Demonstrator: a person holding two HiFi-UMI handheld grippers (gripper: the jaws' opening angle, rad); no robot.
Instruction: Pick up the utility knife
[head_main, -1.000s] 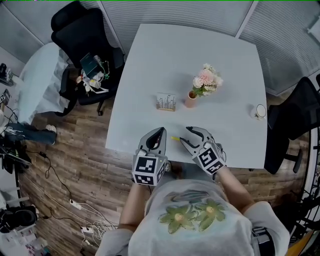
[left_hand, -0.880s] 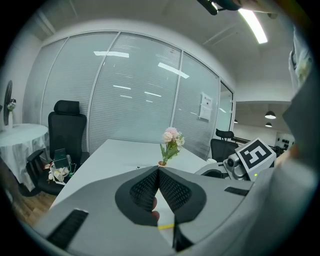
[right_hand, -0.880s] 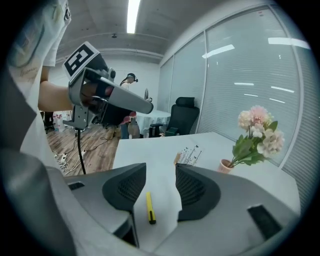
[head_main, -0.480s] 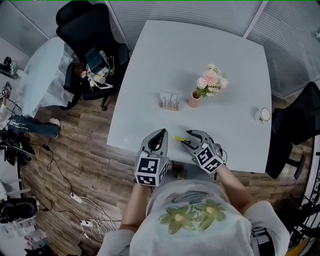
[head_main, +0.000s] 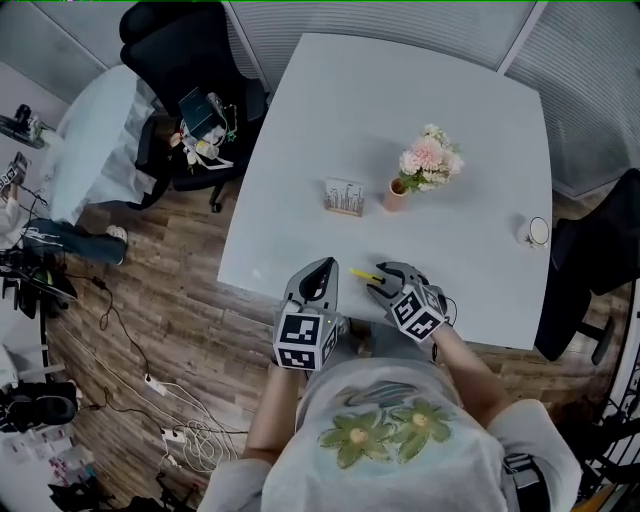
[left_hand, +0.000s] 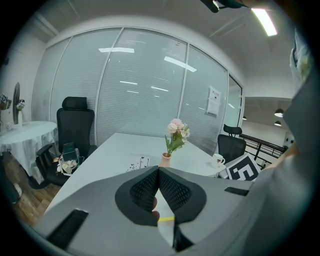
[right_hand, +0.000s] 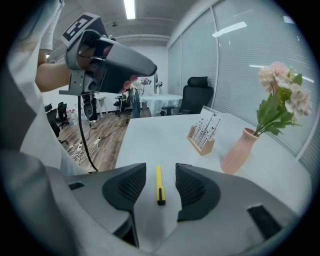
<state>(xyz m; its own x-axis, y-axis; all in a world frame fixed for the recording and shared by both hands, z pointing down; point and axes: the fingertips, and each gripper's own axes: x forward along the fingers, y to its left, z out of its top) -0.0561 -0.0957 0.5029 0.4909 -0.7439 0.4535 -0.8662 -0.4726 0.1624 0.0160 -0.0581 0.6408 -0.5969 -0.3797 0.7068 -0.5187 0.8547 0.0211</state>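
Since a second earlier, the right gripper (right_hand: 160, 169) had edged forward until its parted jaws flanked the yellow utility knife (right_hand: 159, 186), which lay flat near the near edge of the white table (head_main: 400, 100). Just left, the left gripper (left_hand: 159, 171) hovered with jaws together, empty.

Overhead and two low views, shared table (head_main: 400, 100)

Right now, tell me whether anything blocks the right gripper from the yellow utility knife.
Nothing visible does. The slim yellow utility knife lies flat on the white table, in line with the open right gripper, with only bare tabletop between them.
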